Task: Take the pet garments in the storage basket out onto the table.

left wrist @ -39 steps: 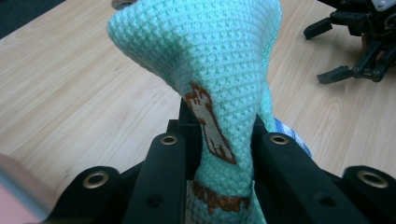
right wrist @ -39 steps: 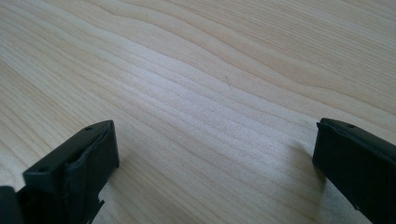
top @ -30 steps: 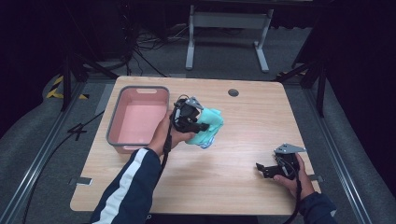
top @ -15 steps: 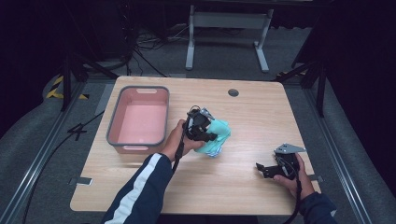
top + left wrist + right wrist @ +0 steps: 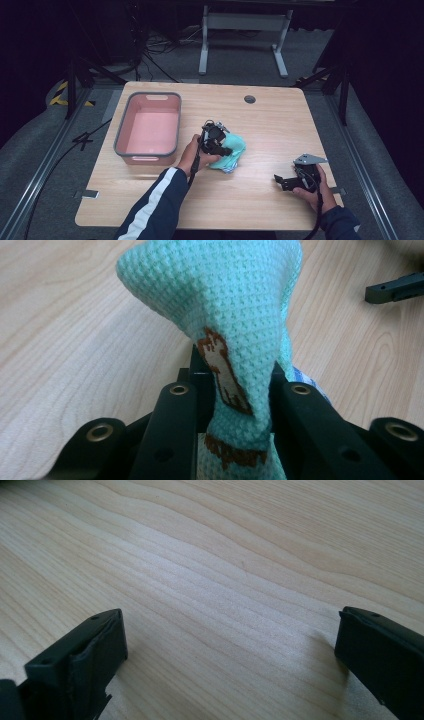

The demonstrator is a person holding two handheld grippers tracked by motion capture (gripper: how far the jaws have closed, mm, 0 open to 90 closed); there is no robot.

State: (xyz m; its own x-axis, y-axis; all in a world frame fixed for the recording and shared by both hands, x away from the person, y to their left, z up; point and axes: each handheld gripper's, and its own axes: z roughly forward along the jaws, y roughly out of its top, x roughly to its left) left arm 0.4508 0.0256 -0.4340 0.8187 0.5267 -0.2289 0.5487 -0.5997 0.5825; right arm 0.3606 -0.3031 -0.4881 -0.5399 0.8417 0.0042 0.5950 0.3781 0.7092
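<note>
Wooden table [image 5: 280, 125]: left gripper [image 5: 220, 145] pinches a teal cloth [image 5: 235, 150]; best kept clamped until it hangs over the pink basin [image 5: 172, 120] beside it. Right gripper [image 5: 282, 181] gapes wide, idle.

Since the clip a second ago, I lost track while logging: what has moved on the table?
The left gripper, shut on the teal cloth, carried it away from the pink bin, rightward and toward the person, lowering it onto the table. The right gripper, open, and the bin stayed put.

Lab or studio, dark drapes, floor cables [image 5: 150, 55] (rails alongside) [image 5: 42, 175]
</note>
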